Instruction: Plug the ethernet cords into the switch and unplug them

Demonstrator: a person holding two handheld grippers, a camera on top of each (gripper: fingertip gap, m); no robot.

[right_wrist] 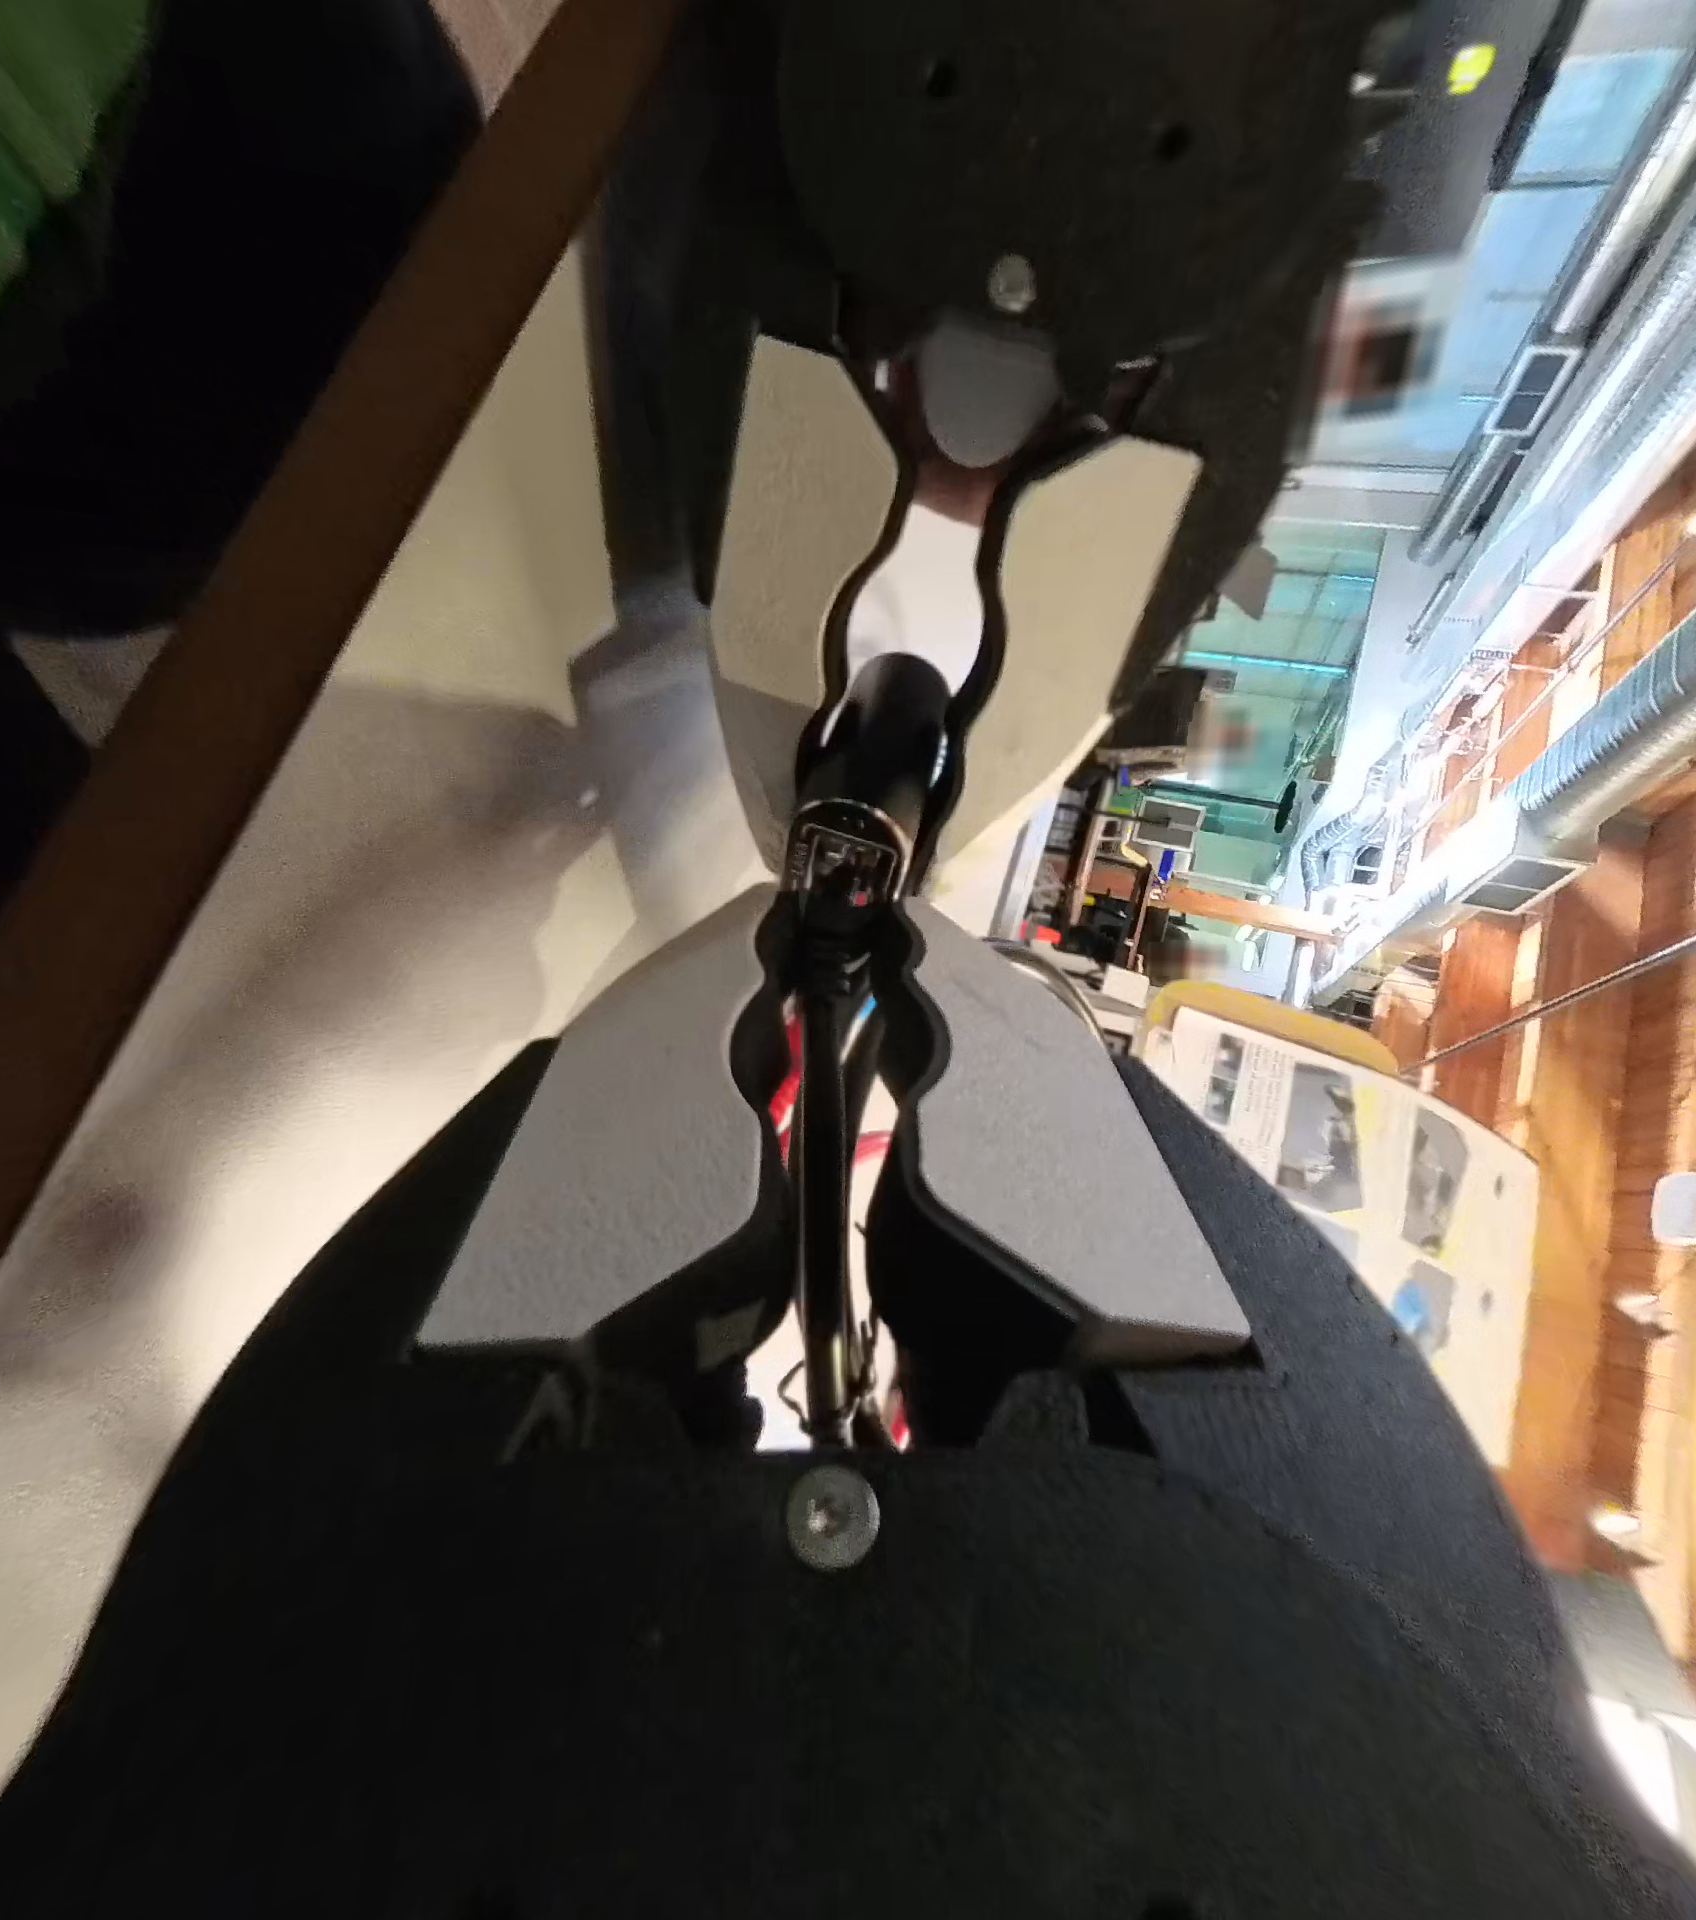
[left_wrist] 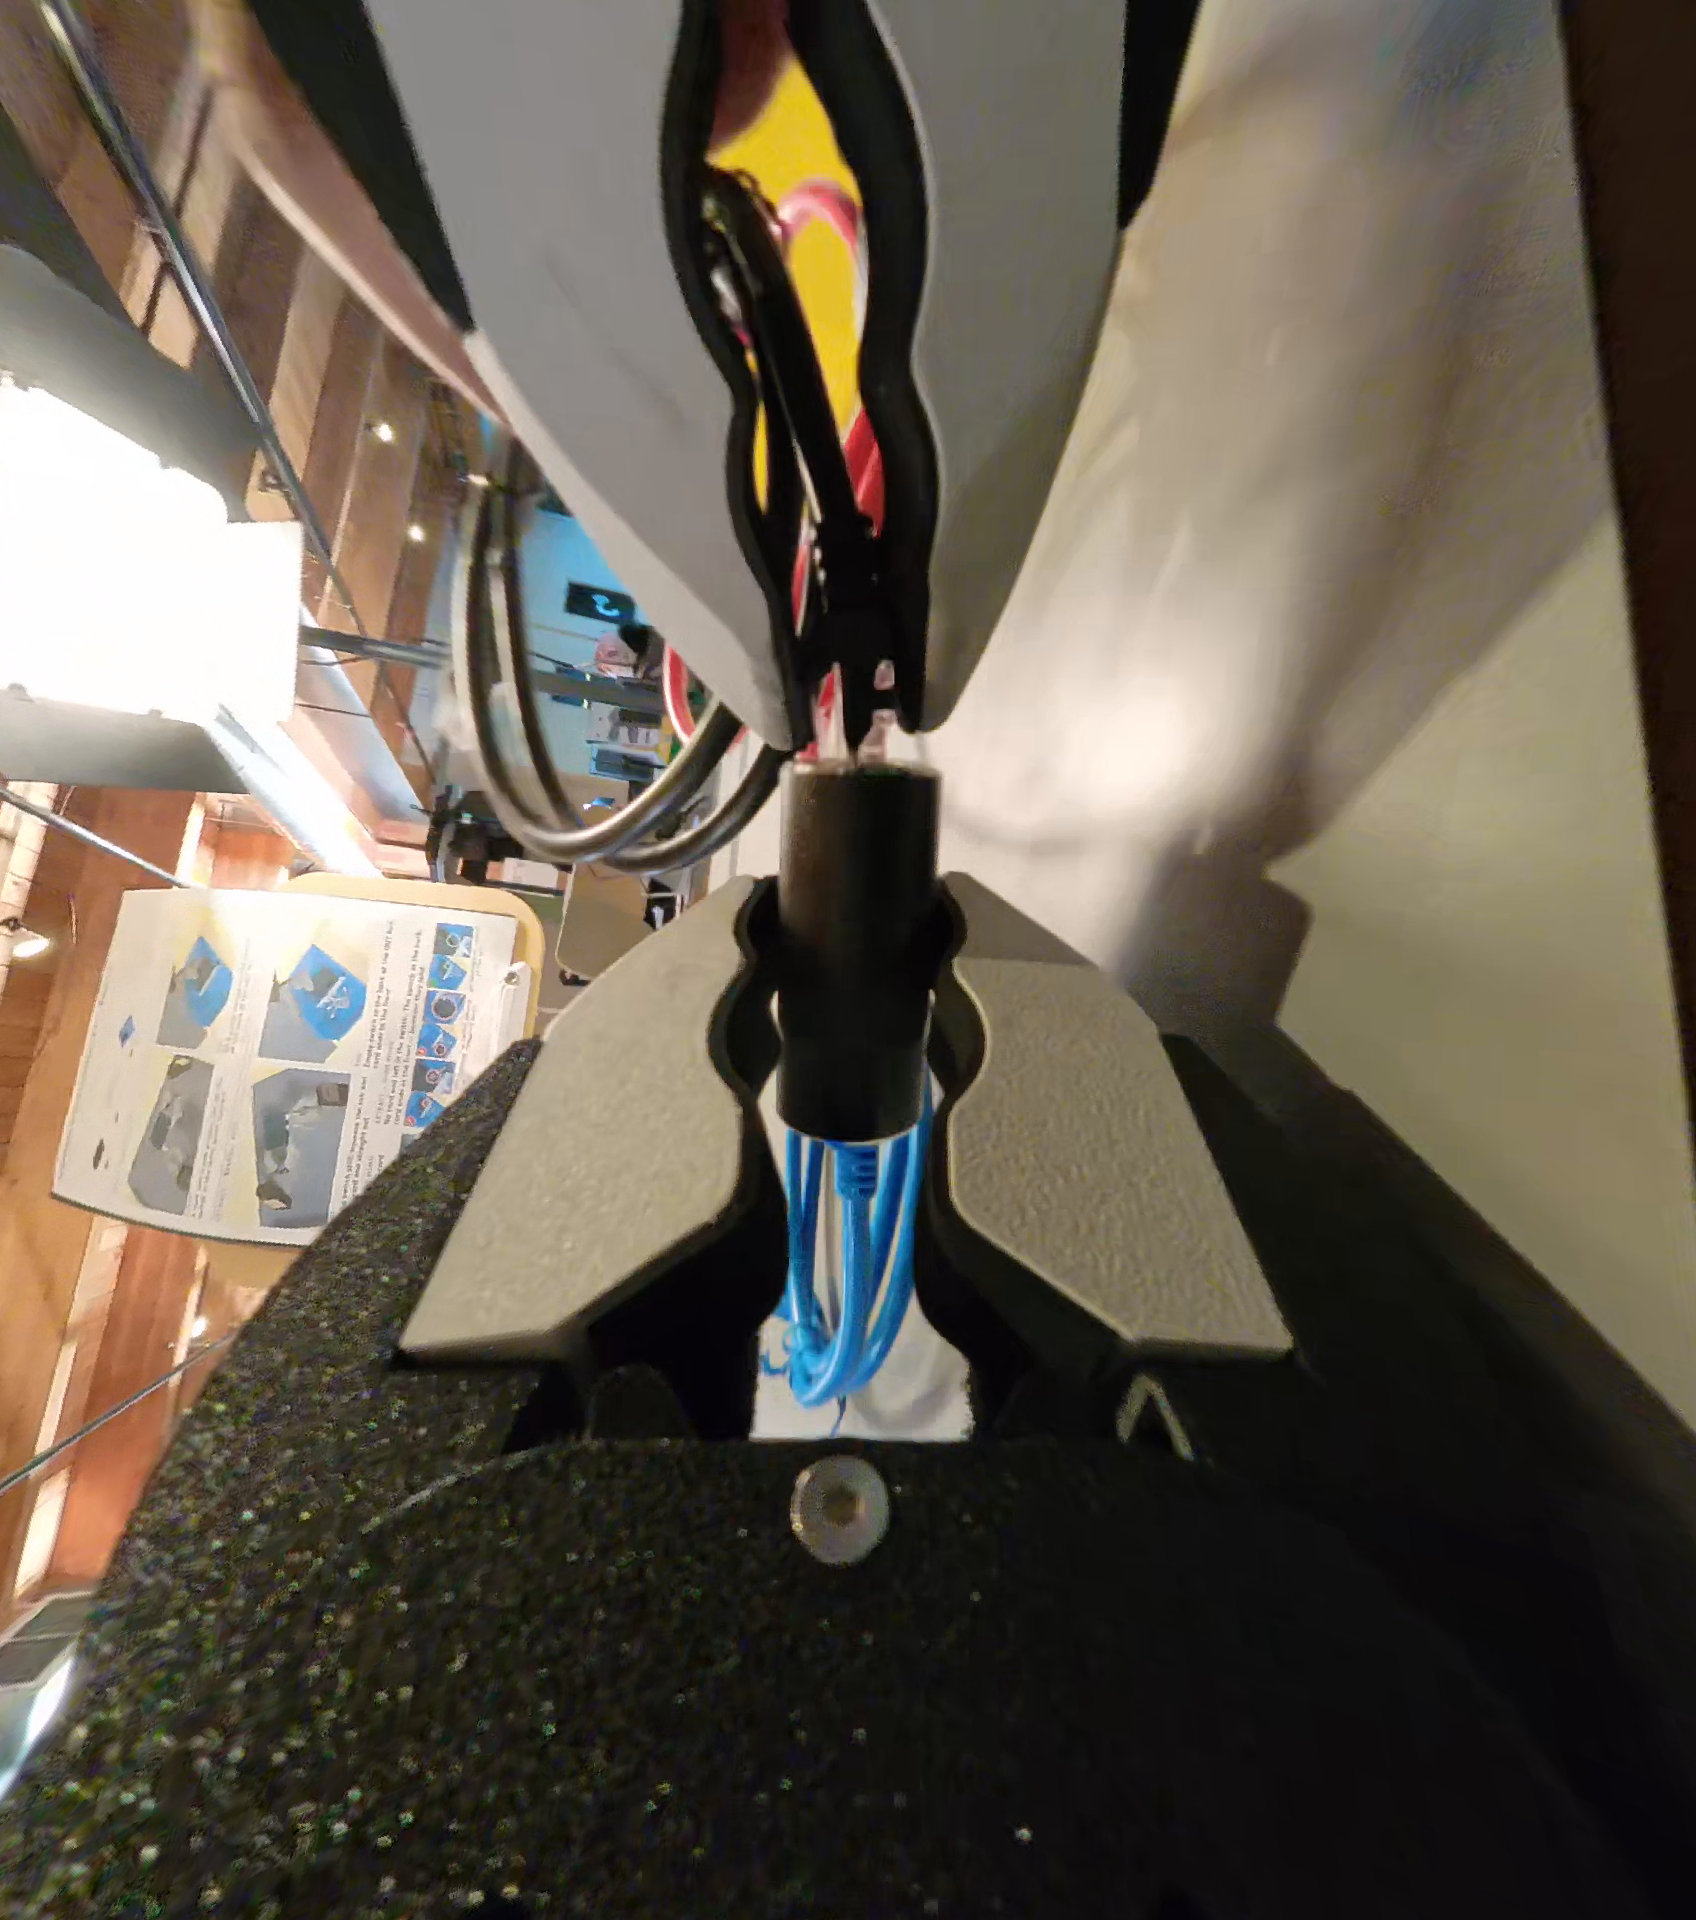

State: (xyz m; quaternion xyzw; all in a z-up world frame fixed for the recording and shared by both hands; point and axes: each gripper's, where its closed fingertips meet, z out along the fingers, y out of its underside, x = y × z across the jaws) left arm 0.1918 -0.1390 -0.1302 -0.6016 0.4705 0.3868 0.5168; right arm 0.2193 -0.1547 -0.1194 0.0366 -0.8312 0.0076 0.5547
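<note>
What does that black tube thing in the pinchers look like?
Look in the left wrist view between the two grey fingers of the left gripper. The black coupler is clamped there. Only it is a short round barrel; the blue cord beneath is thin loops.

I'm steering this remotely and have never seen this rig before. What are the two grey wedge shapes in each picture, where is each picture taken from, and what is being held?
There is no robot arm here: a person holds a two-finger gripper in each hand, and each gripper has a camera that looks forward along its fingers.

In the left wrist view, the grey wedges at the bottom are the left gripper and its own fingers. They are shut on a black coupler, a short round barrel. Blue cable shows behind it. The grey shape reaching down from the top is the other gripper.

The right wrist view is the same meeting seen from the opposite side. The right gripper is shut on a black cord just behind its plug, which is at the coupler's metal-rimmed socket; I cannot tell how far in it is. Red wires show beside it.

A pale table top lies behind, mostly bare.
</note>
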